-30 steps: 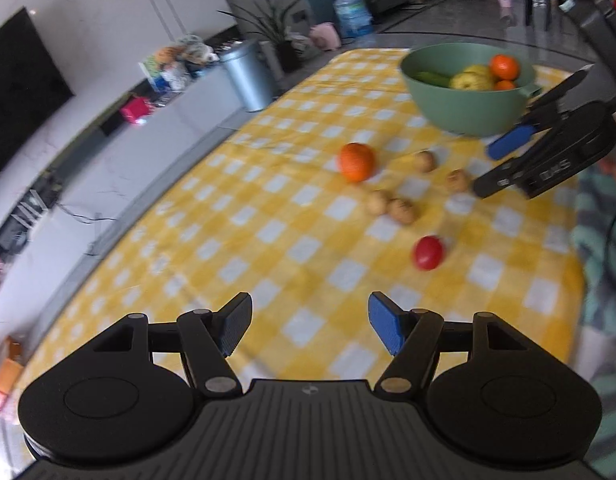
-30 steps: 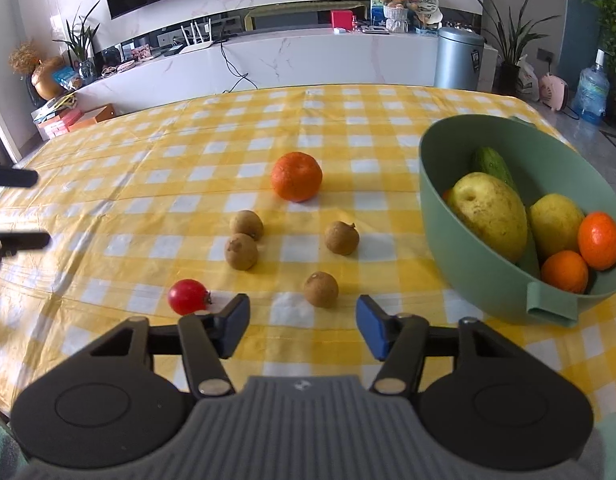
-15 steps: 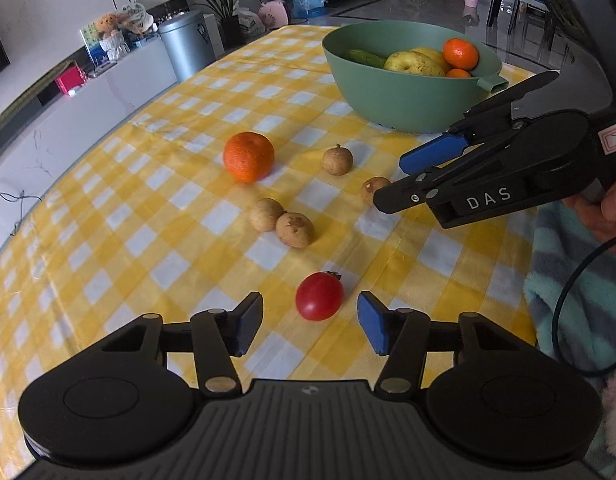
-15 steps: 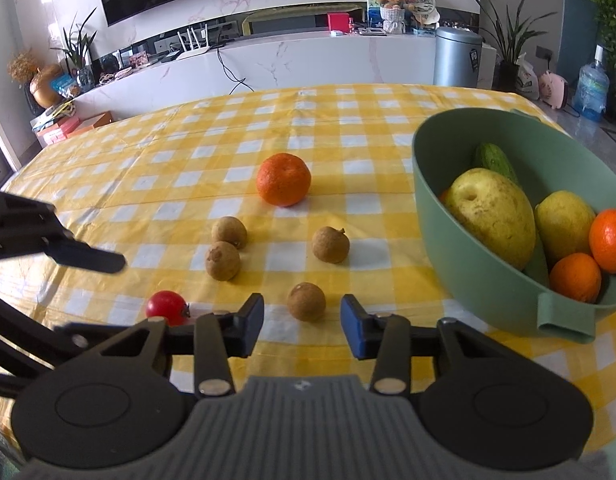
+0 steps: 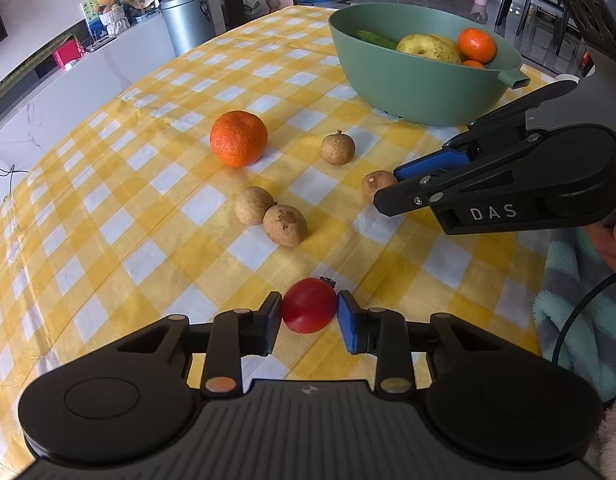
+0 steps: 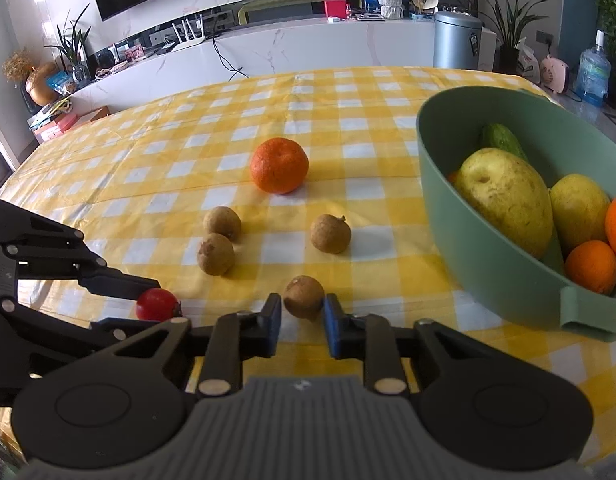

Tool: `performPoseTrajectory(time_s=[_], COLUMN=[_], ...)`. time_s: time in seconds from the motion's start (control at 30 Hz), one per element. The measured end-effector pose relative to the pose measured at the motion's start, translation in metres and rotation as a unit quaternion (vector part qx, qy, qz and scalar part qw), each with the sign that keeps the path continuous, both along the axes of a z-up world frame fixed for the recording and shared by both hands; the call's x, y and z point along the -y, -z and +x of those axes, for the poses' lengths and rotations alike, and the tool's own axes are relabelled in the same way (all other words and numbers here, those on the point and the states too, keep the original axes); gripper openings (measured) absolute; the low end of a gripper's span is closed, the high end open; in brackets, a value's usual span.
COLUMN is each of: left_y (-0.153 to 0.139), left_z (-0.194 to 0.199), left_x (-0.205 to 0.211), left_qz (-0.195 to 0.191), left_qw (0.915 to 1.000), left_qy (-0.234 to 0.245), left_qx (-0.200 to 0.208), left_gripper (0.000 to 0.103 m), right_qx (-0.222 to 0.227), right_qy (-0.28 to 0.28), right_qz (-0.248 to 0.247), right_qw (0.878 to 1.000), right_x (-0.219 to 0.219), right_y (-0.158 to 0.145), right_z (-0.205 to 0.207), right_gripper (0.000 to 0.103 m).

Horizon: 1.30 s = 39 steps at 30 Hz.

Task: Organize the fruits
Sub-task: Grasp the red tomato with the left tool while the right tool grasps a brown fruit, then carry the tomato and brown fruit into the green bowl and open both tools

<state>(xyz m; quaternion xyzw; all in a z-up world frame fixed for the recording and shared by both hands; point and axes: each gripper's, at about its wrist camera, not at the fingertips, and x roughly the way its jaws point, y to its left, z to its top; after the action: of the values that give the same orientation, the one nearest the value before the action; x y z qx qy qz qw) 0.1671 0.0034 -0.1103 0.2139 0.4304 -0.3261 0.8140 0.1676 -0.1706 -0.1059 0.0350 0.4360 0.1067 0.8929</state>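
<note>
Left claw [image 5: 309,317] clamps the cherry tomato [image 5: 309,305]; right claw [image 6: 303,320] pinches a longan [image 6: 303,296].

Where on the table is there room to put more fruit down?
Bare checked cloth lies left of and behind the big orange. It is crowded from the four brown fruits to the green bowl, where both grippers work.

Left claw [image 5: 309,322] and right claw [image 6: 303,320] have just been closing, each gripping something.
</note>
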Motion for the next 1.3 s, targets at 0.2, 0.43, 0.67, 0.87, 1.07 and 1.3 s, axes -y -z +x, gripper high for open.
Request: performPoseTrajectory(time_s=[0.2,0.43,0.67,0.87,1.07,1.3], left_y=[-0.001,-0.023,-0.050,-0.078,-0.105,-0.126], left_z=[-0.003,-0.014,-0.026,-0.037,-0.044,-0.031], left_x=[0.005,0.011,0.024,0.044,0.073,0.109], left_qz=[0.012,0.018,0.024,0.015,-0.003,-0.035], left_qw=[0.9999,0.9994,0.9984,0.9975,0.9962,0.9958], left_qy=[-0.001,-0.001,0.002,0.006,0.016,0.009], left_qx=[0.007,0.030,0.052,0.069,0.086,0.084], left_gripper=[0.032,0.031,0.031,0.031,0.031,0.031], right_qx=[-0.001,0.019,0.050,0.083,0.119,0.139], right_qy=[0.001,0.002,0.005,0.017,0.033,0.055], right_qz=[0.003,0.017,0.026,0.043,0.049,0.042], right_qw=[1.000,1.000,0.998,0.995,0.991,0.988], right_x=[0.000,0.006,0.018,0.043,0.073,0.118], right_y=[0.000,-0.010,-0.035,-0.064,-0.090,-0.104], right_z=[-0.001,-0.010,-0.027,-0.047,-0.065,-0.073], right_gripper=[0.018,0.017,0.017,0.017,0.017,0.017])
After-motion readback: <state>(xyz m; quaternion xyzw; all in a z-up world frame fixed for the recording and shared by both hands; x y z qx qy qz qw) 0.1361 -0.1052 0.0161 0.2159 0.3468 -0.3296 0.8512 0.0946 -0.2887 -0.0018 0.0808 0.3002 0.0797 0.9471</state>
